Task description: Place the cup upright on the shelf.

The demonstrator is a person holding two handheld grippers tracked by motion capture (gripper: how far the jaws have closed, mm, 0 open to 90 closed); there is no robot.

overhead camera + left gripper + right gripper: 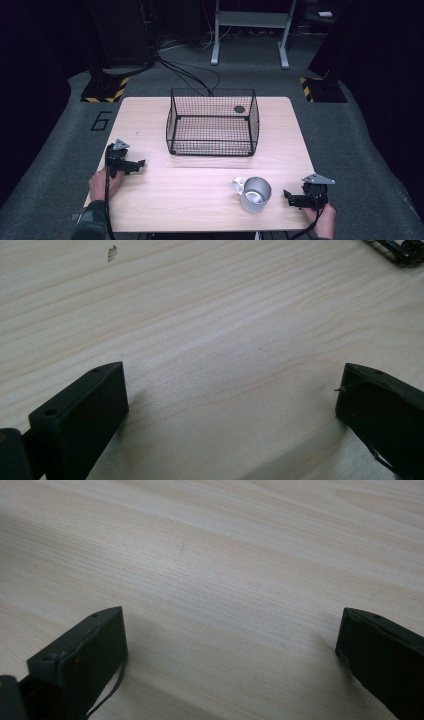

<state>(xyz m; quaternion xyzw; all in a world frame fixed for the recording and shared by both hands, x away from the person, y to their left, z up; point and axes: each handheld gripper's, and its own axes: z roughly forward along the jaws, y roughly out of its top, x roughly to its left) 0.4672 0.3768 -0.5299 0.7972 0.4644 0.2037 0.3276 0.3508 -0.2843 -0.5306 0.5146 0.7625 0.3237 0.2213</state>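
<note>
A black wire basket (212, 122) stands at the far middle of the light wooden table (200, 175); it looks empty apart from a small dark disc (239, 109) at its back right. A metal mug (254, 193) with a handle on its left sits near the front right. My left gripper (140, 165) rests at the table's left side, held by a hand, open over bare wood (230, 380). My right gripper (287, 196) rests at the front right, just right of the mug, also open with bare wood (230, 625) between its jaws.
A corner of the basket (400, 247) shows at the top right of the left gripper view. Beyond the table lie grey carpet, cables (185, 72), a white frame stand (250, 30) and two yellow-black striped bases (105, 90).
</note>
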